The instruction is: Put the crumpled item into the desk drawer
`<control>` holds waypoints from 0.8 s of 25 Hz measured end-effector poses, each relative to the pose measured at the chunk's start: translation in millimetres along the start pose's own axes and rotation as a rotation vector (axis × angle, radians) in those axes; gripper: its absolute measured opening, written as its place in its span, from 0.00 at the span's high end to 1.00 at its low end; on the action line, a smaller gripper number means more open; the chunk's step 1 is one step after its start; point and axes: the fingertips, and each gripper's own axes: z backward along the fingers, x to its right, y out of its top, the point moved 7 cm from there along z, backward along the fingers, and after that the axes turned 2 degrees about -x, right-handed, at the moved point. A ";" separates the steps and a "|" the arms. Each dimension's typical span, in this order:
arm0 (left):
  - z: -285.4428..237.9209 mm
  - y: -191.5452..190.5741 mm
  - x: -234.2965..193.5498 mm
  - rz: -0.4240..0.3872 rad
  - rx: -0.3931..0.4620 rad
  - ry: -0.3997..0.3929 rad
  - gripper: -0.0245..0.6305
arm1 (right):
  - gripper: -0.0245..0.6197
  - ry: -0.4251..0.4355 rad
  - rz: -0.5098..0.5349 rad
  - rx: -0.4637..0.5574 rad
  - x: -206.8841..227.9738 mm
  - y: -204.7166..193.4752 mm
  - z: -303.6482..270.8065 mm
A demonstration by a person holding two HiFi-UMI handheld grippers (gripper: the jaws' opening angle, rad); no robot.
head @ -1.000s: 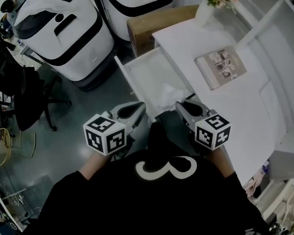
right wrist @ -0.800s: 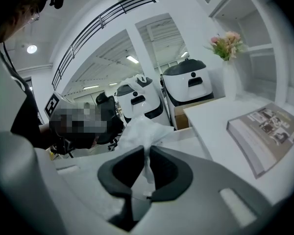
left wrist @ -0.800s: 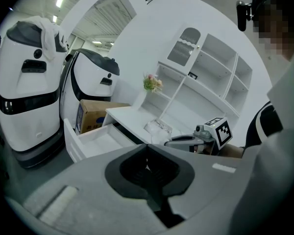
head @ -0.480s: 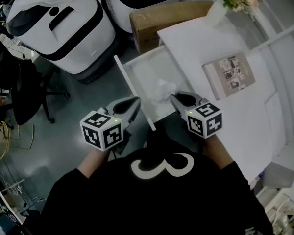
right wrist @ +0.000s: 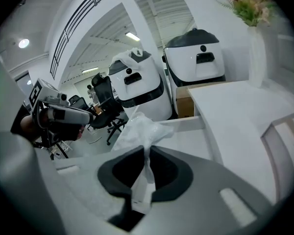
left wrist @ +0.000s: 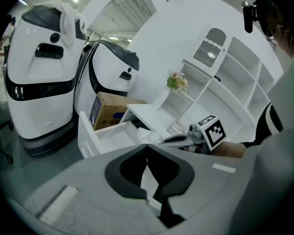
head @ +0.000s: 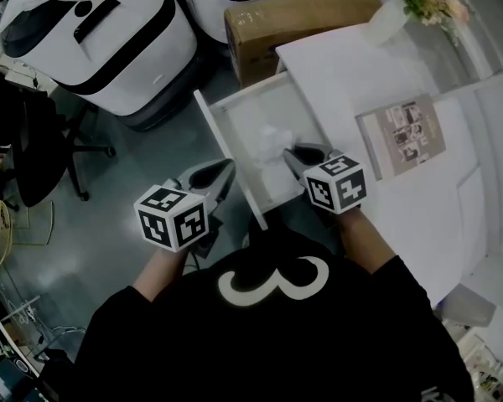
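Overhead, the right gripper (head: 290,152) holds the crumpled item (head: 271,142) above the open drawer (head: 235,111), which juts left out of the white surface (head: 352,74). The left gripper (head: 224,171) hangs just left of the drawer's front panel, over the floor (head: 126,166). Seen along the left gripper, its fingers are pressed together on nothing. Seen along the right gripper, the fingers pinch a tail of the crumpled item, whose bulk puffs out beyond them.
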 end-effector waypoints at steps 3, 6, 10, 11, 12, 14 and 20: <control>-5.4 0.3 -10.6 0.018 -0.003 0.012 0.95 | 0.90 -0.003 -0.003 -0.045 9.4 -0.2 -19.3; -11.2 1.4 -21.1 0.038 -0.008 0.024 0.95 | 0.90 -0.004 -0.004 -0.084 19.0 1.2 -38.4; -18.4 2.3 -35.0 0.062 -0.017 0.042 0.95 | 0.90 -0.004 -0.007 -0.127 32.2 2.7 -63.9; -20.3 2.7 -37.9 0.068 -0.020 0.045 0.95 | 0.90 -0.005 -0.008 -0.141 35.9 1.6 -70.3; -22.3 3.4 -40.9 0.073 -0.021 0.048 0.95 | 0.90 -0.009 -0.010 -0.157 40.0 -0.3 -76.9; -26.0 5.1 -47.0 0.084 -0.023 0.051 0.95 | 0.90 -0.018 -0.016 -0.192 48.4 -5.3 -90.4; -40.6 6.9 -59.4 0.105 -0.034 0.059 0.95 | 0.90 -0.042 -0.051 -0.279 70.0 -23.6 -123.0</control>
